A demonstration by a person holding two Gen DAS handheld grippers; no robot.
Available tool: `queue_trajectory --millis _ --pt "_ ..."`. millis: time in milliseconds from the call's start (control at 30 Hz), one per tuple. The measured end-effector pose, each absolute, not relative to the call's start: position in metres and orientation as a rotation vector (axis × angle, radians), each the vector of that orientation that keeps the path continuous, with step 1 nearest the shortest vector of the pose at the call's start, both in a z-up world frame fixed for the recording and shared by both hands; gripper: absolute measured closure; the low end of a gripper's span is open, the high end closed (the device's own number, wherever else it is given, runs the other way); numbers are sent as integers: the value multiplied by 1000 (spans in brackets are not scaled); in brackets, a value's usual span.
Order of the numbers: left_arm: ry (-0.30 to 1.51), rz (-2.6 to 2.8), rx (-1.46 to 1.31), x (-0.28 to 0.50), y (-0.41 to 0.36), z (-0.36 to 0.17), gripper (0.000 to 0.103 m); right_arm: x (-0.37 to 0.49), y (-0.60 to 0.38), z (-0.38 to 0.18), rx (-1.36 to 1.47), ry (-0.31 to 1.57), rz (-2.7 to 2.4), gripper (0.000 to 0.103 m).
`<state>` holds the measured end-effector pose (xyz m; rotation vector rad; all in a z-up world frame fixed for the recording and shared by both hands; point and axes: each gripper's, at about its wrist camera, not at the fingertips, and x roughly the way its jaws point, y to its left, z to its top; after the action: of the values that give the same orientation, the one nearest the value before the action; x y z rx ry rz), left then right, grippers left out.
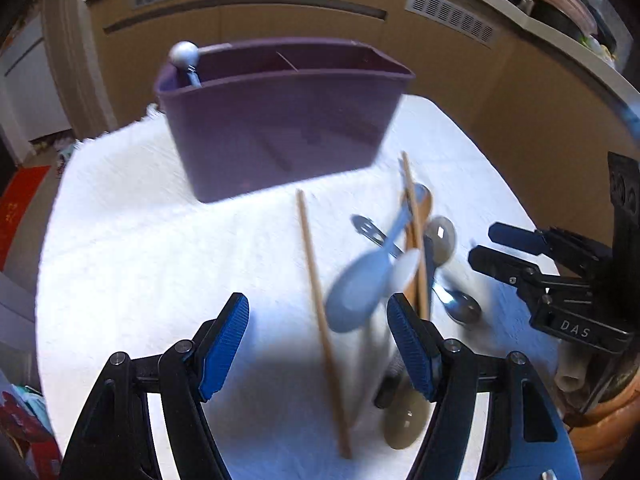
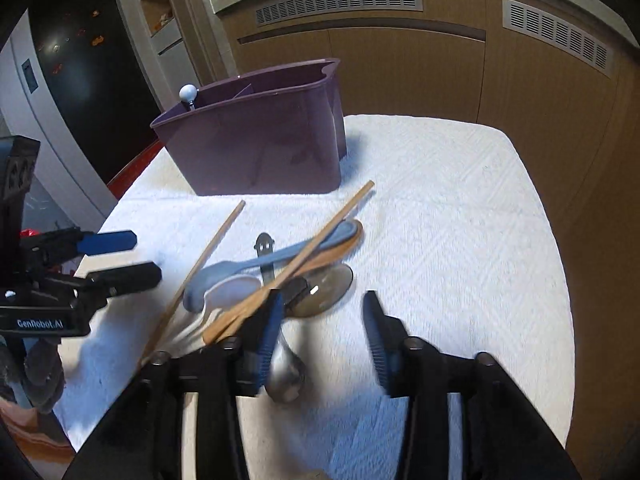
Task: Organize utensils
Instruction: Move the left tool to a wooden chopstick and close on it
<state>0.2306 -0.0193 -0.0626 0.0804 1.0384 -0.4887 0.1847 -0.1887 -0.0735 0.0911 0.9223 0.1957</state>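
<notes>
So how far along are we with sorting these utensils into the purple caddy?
Barely started. One white-knobbed utensil already stands in the purple caddy. Nothing is in hand: the left gripper and right gripper are both open above the pile. Left on the white towel: two wooden chopsticks, a blue spoon, a metal spoon, a wooden spoon and several more.

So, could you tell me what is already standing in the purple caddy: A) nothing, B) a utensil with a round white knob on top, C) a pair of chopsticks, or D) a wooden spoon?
B: a white-knobbed utensil rises from one end of the purple caddy, while the chopsticks and spoons lie on the white cloth.
</notes>
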Motion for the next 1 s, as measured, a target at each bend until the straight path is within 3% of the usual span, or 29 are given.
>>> queue_trajectory --millis 33,233,333,667,1000 --pt "1040 -503 89 228 -23 -63 35 181 -189 -75 88 918 194 47" --pt "1047 -632 236 215 -60 -67 37 166 -198 -80 110 919 183 46" --pt "1047 -672 275 216 -72 -64 54 158 -209 -80 114 903 150 45" --pt "1104 -639 271 235 -81 -63 54 158 -237 -88 127 914 107 43" --pt "1158 -607 252 261 -72 -69 46 188 -264 -97 171 963 120 42"
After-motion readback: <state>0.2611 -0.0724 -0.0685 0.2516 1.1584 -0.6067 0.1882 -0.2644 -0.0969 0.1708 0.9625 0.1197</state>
